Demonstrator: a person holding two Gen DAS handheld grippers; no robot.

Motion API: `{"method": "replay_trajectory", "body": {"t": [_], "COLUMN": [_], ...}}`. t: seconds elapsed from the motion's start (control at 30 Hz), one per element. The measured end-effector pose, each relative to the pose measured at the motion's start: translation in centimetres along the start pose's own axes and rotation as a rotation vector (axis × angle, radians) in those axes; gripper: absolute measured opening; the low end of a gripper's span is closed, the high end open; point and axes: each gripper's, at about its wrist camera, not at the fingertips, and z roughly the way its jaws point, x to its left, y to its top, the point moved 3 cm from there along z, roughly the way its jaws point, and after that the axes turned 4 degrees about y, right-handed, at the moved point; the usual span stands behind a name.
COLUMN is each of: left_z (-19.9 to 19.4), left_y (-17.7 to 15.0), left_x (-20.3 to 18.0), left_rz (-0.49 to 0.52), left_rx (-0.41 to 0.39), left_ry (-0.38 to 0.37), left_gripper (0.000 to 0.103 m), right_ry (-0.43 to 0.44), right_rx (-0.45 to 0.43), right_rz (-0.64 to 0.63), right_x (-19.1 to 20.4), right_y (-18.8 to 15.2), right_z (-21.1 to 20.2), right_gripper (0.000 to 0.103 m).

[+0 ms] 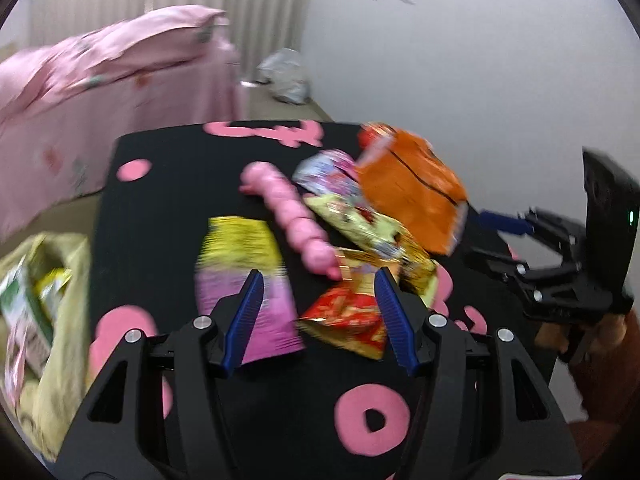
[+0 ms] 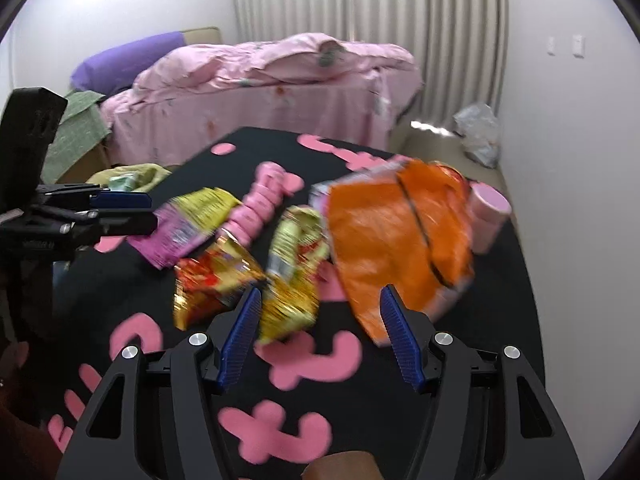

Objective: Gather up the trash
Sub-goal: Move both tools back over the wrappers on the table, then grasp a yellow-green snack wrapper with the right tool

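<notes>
Several snack wrappers lie heaped on a black table cloth [image 1: 168,216] with pink shapes. My left gripper [image 1: 319,276] is open above a red-gold wrapper [image 1: 344,316] and a yellow-and-pink wrapper [image 1: 244,268], and its pads press on neither. My right gripper [image 2: 320,292] is open over a gold-yellow wrapper [image 2: 288,304]. A big orange bag [image 2: 400,240] sits just beyond its right finger, blurred and not pinched. Each gripper shows in the other's view: the right gripper [image 1: 486,240] at the table's right edge, the left gripper [image 2: 148,212] by the yellow-and-pink wrapper [image 2: 188,220].
A yellow-green bag [image 1: 44,300] holding cartons and wrappers hangs off the table's left side. A pink segmented toy [image 1: 292,220] lies among the wrappers and a pink cylinder [image 2: 488,216] stands at the far right edge. A pink-covered bed [image 2: 260,88] is behind.
</notes>
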Motion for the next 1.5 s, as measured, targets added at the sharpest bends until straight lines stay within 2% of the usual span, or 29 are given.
{"method": "replay_trajectory", "body": {"t": [0.1,0.3,0.33,0.37,0.43,0.67,0.8,0.93,1.03,1.17,1.4,1.43,1.47,1.5], "left_z": [2.2,5.5,5.7,5.9,5.7,2.6,1.0,-0.2,-0.6,-1.3,-1.8,-1.9,-1.9,-2.0], "left_y": [0.1,-0.1,-0.3,-0.6,-1.2,-3.0,-3.3,-3.4,-3.4,-3.3,-3.4,-3.6,-3.7,-3.8], "left_x": [-2.0,-3.8,-4.0,-4.0,-3.7,-1.4,-0.6,-0.5,-0.2,0.6,1.5,1.6,1.7,1.8], "left_rz": [0.046,0.063,0.066,0.064,0.048,-0.080,-0.124,-0.131,-0.142,-0.166,-0.183,-0.185,-0.189,-0.192], "left_rx": [0.041,0.135,0.149,0.165,0.180,0.132,0.107,0.076,0.071,0.055,0.045,0.044,0.044,0.044], "left_ry": [-0.018,0.020,0.032,0.041,0.056,0.147,0.064,0.022,0.021,0.036,0.032,0.030,0.029,0.028], "left_gripper": [0.055,0.055,0.054,0.046,0.044,0.044,0.045,0.051,0.051,0.051,0.051,0.051,0.051,0.051], "right_ry": [-0.031,-0.067,-0.063,-0.054,-0.041,0.085,0.080,0.068,0.113,0.185,0.142,0.112,0.100,0.099], "right_rx": [-0.015,-0.035,-0.036,-0.035,-0.026,0.035,0.061,0.052,0.076,0.162,0.296,0.319,0.329,0.341], "right_rz": [0.035,0.088,0.095,0.100,0.100,0.097,0.092,0.077,0.082,0.090,-0.002,-0.036,-0.058,-0.076], "right_x": [-1.3,-3.1,-3.2,-3.2,-2.8,-0.3,0.9,1.1,0.7,0.3,1.5,1.8,1.9,2.0], "right_y": [-0.5,-0.9,-0.9,-0.9,-1.0,-0.5,-0.4,1.1,3.0,5.2,7.4,7.5,7.6,7.5], "right_z": [-0.5,-1.0,-0.9,-0.8,-0.3,2.6,4.6,6.0,7.2,9.7,14.0,14.8,15.2,15.4], "right_gripper": [0.058,0.058,0.058,0.058,0.058,0.058,0.058,0.058,0.058,0.056,0.055,0.052,0.038,0.035]}}
